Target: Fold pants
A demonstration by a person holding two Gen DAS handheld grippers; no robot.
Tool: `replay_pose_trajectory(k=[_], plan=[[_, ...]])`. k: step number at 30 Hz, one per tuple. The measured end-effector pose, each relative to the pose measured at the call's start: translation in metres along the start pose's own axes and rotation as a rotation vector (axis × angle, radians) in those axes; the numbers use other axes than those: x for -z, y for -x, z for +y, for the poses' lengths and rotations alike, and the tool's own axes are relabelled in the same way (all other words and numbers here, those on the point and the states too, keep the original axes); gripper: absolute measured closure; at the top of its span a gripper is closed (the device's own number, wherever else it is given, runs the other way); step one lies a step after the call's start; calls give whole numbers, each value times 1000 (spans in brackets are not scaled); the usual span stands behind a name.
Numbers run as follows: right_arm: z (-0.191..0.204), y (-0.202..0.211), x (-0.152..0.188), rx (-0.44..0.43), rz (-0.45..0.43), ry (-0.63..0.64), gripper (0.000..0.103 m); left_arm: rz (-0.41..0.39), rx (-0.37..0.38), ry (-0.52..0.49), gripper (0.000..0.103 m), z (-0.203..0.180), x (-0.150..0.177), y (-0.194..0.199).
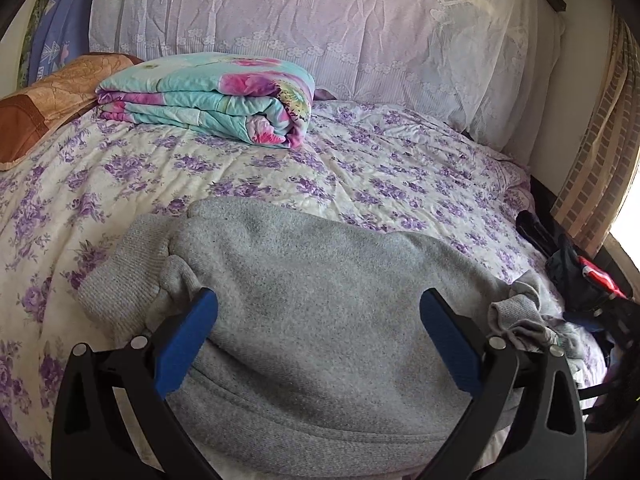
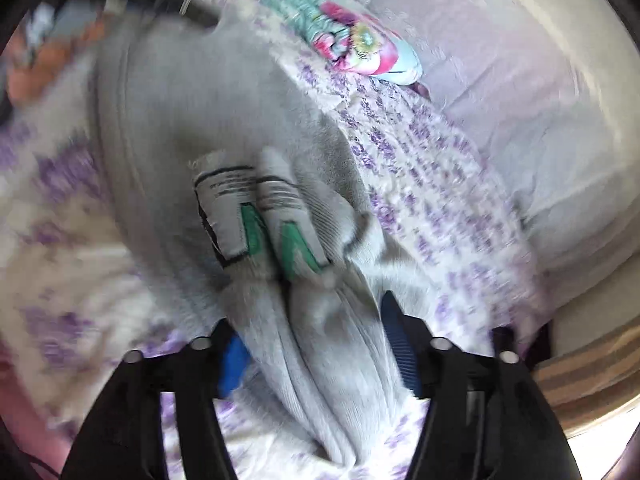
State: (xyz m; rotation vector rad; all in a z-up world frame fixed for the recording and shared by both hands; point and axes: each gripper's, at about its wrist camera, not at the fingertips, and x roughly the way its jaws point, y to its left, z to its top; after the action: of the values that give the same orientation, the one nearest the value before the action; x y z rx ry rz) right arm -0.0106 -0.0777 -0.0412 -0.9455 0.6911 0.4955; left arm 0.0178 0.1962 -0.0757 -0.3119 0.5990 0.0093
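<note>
A bed (image 1: 280,168) spread with a white sheet printed in purple flowers fills both views, with pale lace-covered pillows (image 1: 320,32) banked along its far side and a folded turquoise-and-pink floral quilt (image 1: 208,96) lying on the sheet in front of them. The grey pants (image 1: 312,280) lie on the sheet at the near side of the bed. The sharp left wrist view shows them as a broad folded mass with ribbed cuffs at the left, and the left tool (image 1: 320,312) poised above the cloth with its blue pads spread wide and nothing pressed between them. This view alone takes in an orange-brown pillow (image 1: 52,96) at the left and dark items (image 1: 576,272) off the bed's right edge. The right wrist view is smeared by motion but shows what the other cannot: white care labels (image 2: 256,216) with green markings sewn into the pants, lying turned up on the cloth. The right tool (image 2: 316,344) stands apart around a bunched ridge of grey fabric, its pads not squeezing it.
</note>
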Motion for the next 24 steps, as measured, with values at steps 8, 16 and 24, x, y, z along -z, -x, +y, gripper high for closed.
replay_pose_trajectory(k=[8,16,24], plan=[[-55,32,32,-338,-219,-382,27,12,-48,-30,4,-8,0,-1],[-6,-29,14,-12,-97,-74,71,47,-67,-60,4,-17,12,8],[-2,-32,29,-129,-74,-124,68,72,-61,-58,4,-23,16,12]])
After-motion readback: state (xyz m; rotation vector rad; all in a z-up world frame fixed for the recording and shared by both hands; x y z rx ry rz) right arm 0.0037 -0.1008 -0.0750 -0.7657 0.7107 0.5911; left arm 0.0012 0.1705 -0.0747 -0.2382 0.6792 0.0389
